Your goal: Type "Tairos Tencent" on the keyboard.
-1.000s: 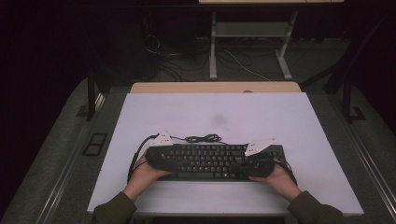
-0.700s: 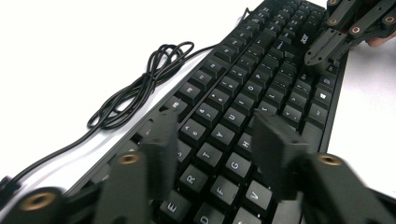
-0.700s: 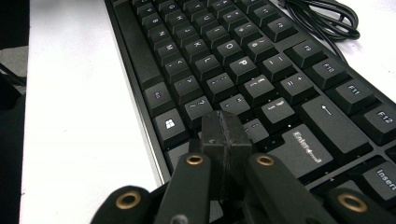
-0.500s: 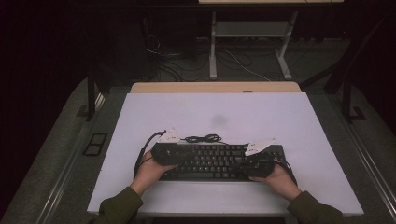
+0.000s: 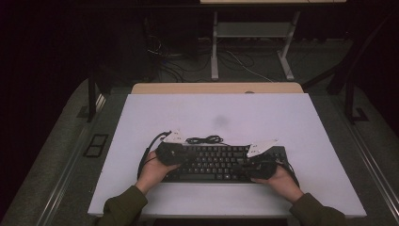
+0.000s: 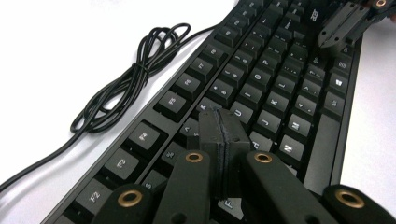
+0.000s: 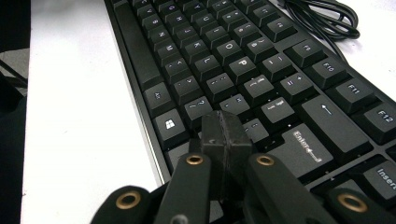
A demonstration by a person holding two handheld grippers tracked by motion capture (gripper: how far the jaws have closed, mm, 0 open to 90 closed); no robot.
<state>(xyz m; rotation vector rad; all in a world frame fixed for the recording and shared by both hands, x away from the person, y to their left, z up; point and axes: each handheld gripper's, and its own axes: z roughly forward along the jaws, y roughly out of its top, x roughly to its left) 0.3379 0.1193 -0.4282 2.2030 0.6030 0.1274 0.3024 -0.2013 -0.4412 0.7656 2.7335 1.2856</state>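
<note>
**Both grippers closed over keyboard**

Black keyboard (image 5: pixel 221 163) lies near the table's (image 5: pixel 301 122) front edge, its bundled cable (image 6: pixel 130 79) just behind. Left gripper (image 6: pixel 223 128) – jaws have just been closing, now pressed together, nothing between – tips over the middle keys. Right gripper (image 7: pixel 226 135) clamped empty too (near Enter).

table (image 5: pixel 301 117): white | on it: black keyboard (image 5: pixel 216 162), coiled cable (image 5: pixel 204 140)

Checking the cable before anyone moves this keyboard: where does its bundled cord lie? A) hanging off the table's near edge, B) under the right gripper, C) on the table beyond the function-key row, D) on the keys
C: the bundled cord lies on the white table just beyond the keyboard, off the keys.
</note>
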